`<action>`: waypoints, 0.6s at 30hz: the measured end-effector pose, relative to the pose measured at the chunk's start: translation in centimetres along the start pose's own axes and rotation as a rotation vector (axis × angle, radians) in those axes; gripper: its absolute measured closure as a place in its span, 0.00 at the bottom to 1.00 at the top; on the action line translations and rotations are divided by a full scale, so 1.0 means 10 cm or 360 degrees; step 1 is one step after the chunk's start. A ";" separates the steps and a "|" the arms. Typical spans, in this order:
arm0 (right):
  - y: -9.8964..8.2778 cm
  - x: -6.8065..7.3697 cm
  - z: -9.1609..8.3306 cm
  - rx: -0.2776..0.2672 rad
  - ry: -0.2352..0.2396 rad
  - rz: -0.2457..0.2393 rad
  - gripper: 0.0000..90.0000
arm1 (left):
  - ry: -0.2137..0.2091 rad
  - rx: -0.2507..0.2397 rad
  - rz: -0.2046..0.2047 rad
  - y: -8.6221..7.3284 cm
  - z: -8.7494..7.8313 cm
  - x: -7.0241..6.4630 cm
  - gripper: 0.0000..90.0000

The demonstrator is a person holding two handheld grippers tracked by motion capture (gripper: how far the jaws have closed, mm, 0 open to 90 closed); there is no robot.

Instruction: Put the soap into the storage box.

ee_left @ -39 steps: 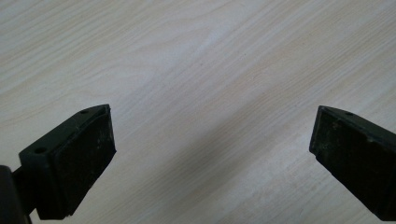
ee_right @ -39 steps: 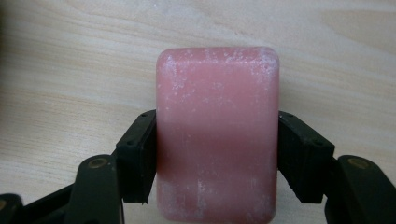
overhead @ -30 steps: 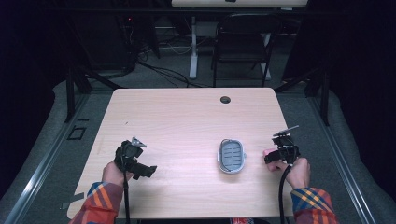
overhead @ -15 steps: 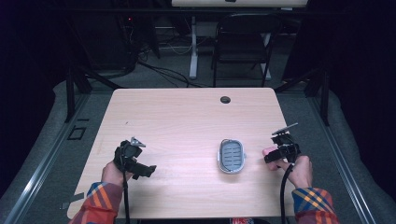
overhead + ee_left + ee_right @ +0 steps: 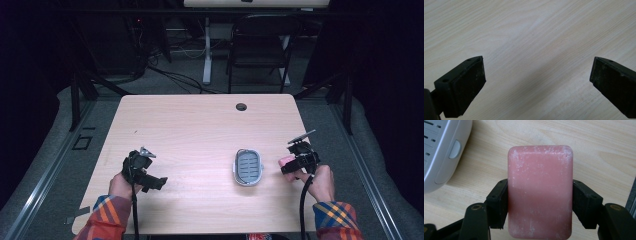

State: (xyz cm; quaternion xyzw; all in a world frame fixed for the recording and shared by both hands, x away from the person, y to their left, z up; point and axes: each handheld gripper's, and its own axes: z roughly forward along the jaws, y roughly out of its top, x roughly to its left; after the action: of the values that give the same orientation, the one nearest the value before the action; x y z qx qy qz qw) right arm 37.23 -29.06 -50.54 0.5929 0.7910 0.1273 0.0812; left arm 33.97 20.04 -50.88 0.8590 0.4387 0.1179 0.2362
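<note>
In the right gripper view the two black jaws press on the long sides of a pink bar of soap [image 5: 540, 192], one pad on each flank, so the right gripper [image 5: 540, 203] is clamped across the bar's short width. The bar's long axis runs straight out along the jaws, its far end pointing away from the hand, its faces dusted with pale residue. Beyond that far end lies bare wood, and the corner of a grey soap dish [image 5: 441, 155] sits up and to the left of the bar, apart from it.

From the high view the soap [image 5: 286, 161] shows as a small pink patch at the tip of the right gripper [image 5: 290, 165], just to the right of the soap dish [image 5: 248, 166] and clear of its rim. The dish is a rounded oblong with a slatted floor, its long axis running away from the person, and nothing lies in it. The coming move looks like a short carry leftward over the rim, probably with a turn of the wrist so the bar's length lines up with the dish's length.

The left gripper [image 5: 150, 181] rests well to the left of the dish; its jaws stand wide apart over bare table [image 5: 531, 32] with nothing between them. The right hand [image 5: 316, 179] is much the nearer to the dish.
</note>
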 end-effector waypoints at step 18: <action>0.11 0.18 -0.17 -0.0037 0.0017 -0.0098 0.41 | 0.0001 0.0008 0.0008 0.00 0.01 0.00 0.00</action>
State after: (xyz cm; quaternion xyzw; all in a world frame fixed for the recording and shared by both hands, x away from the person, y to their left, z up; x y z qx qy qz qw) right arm 37.20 -27.21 -48.53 0.5666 0.8077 0.1372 0.0879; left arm 33.99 20.00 -50.95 0.8606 0.4370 0.1176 0.2335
